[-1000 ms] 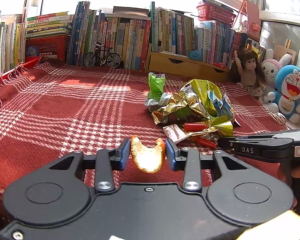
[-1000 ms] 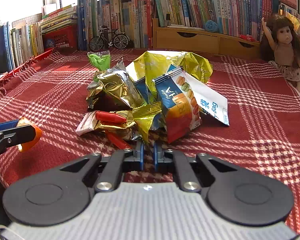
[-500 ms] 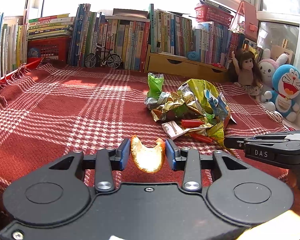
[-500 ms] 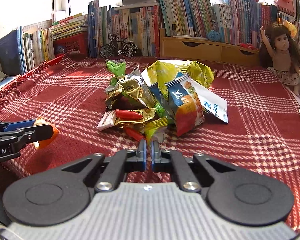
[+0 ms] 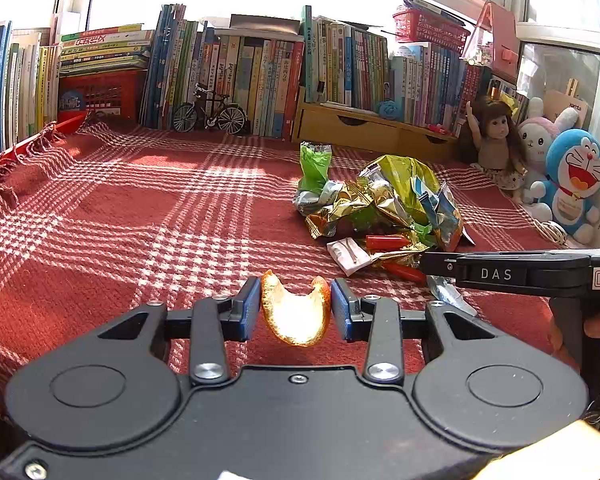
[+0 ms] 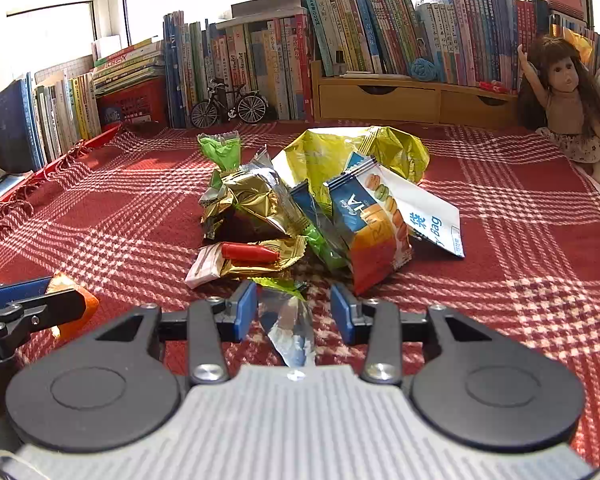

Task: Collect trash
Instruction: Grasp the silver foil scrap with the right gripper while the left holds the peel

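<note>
the right tongs point(image 6: 293, 311) are opening over a crumpled silver wrapper point(image 6: 290, 326) lying loose between them beside the trash pile point(image 6: 324, 204) on the red plaid blanket point(image 6: 500, 240), so they should lift clear while the left tongs point(image 5: 295, 309) keep pinching the orange peel point(image 5: 294, 314).

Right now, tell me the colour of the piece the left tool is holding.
Orange: a curved piece of peel, pale and glaring inside. Best seen in the left wrist view.
</note>
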### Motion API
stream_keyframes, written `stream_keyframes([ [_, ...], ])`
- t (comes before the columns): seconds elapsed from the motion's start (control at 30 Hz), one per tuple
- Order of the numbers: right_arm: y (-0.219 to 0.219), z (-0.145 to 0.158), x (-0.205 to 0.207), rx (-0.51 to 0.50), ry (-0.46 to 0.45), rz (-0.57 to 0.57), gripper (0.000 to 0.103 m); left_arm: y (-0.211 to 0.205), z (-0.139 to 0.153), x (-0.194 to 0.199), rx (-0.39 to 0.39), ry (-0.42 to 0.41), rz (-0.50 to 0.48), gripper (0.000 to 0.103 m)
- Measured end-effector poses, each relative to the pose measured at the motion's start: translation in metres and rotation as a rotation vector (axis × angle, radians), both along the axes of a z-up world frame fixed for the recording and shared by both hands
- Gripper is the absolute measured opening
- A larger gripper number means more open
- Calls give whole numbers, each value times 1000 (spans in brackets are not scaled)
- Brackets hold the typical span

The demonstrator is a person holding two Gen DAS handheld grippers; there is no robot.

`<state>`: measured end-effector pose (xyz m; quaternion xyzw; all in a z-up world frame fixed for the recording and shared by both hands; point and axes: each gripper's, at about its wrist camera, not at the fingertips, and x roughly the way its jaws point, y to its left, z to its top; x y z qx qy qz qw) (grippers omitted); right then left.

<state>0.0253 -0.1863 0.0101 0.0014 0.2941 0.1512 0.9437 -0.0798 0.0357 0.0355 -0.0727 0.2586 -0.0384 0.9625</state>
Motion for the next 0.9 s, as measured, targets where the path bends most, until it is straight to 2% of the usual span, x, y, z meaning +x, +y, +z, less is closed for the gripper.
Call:
stream_keyframes([
  [0.1,3,-1,0,-1,-9,21,62,1,-2,3,-2,4,2,36],
  [0.3,20,-8,-2,-126,-32,32,62,0,-7,7,-6,21,-2,36],
  [0.43,18,-9,2,-110,-7,18,31,0,-8,7,-5,22,-3,36],
  [0.63,13,-8,0,-100,-15,10,21,0,-9,6,-6,25,-1,36],
  [0.9,6,-1,-11,-70,-31,5,19,0,-7,1,-1,20,-10,36],
])
